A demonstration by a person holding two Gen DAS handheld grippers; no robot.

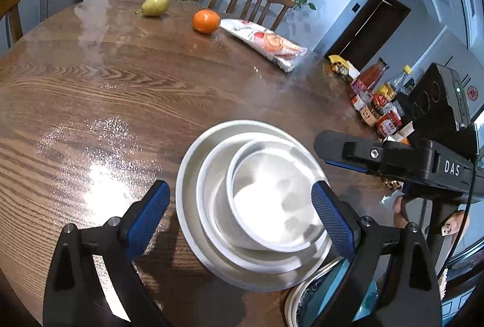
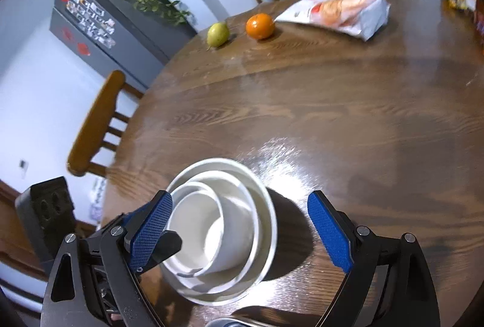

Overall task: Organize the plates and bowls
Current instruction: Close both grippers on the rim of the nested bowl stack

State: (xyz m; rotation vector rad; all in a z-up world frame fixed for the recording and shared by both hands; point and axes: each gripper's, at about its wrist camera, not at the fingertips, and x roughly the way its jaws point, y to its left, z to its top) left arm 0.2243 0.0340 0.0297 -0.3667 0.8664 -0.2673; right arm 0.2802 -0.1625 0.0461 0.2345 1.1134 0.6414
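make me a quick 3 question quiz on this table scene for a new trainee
1. True or false: the white bowls sit nested one inside another on the wooden table.
2. Multiple choice: which fruit lies beside the orange? A) banana B) pear C) apple
3. Short answer: are the left tongs and right tongs gripping anything?

Key:
1. True; three white dishes are nested, smallest innermost.
2. B, the pear.
3. No. Both stand open around the stack; whether any pad touches a rim cannot be told. A patterned plate lies beside the stack.
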